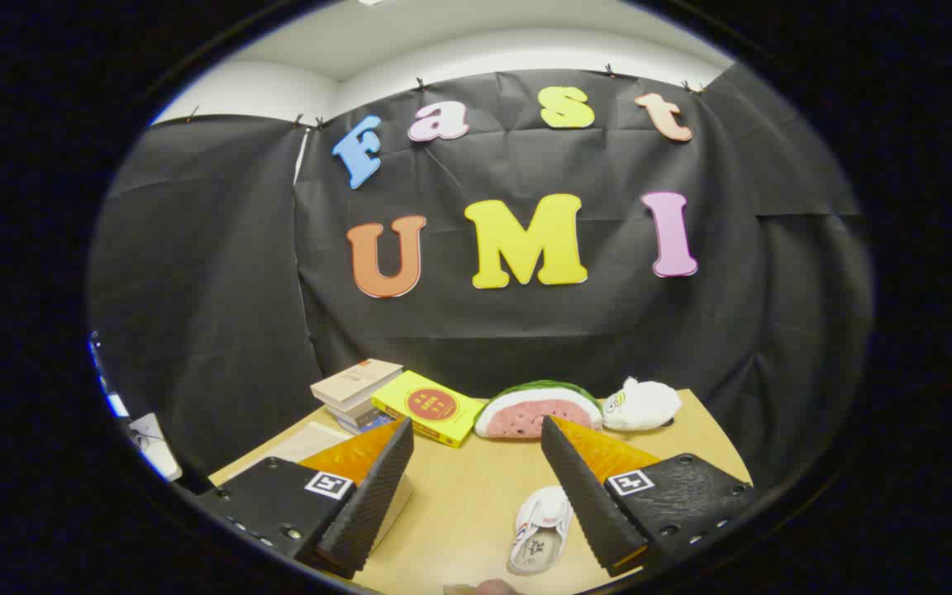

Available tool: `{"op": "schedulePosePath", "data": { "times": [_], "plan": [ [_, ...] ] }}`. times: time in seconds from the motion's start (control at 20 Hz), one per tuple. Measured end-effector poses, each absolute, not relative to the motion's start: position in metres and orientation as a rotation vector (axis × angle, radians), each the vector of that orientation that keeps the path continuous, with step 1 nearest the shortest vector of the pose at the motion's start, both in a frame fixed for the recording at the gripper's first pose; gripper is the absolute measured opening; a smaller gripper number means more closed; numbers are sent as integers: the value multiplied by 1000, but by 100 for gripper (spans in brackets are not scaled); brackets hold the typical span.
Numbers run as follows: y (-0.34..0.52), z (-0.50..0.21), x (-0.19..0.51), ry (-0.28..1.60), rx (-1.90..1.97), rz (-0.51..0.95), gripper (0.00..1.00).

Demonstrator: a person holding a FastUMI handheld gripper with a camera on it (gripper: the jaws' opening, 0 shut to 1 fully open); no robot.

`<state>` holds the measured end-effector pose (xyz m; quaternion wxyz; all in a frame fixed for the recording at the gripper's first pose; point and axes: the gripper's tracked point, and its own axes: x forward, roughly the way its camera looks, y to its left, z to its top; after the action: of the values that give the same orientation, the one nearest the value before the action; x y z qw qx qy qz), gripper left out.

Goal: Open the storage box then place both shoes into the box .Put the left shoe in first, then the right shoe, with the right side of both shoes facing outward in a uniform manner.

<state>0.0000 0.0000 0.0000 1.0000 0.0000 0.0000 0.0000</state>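
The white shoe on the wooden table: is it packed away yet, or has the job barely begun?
Barely begun. Nothing looks done: the white shoe lies on the wooden table between the open, empty gripper fingers. Nothing is in hand. Opening the box and placing both shoes remain.

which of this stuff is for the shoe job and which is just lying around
For the job:
- white shoe, on the table beside one finger of the open tongs, not held

Just lying about:
- stack of books
- yellow box
- watermelon-slice toy
- white plush toy
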Motion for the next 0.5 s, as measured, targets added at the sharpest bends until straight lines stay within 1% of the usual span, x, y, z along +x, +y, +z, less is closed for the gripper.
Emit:
{"op": "schedulePosePath", "data": {
  "times": [0.5],
  "plan": [
    [28, -10, 12, 30, -28, 67, 96]
  ]
}}
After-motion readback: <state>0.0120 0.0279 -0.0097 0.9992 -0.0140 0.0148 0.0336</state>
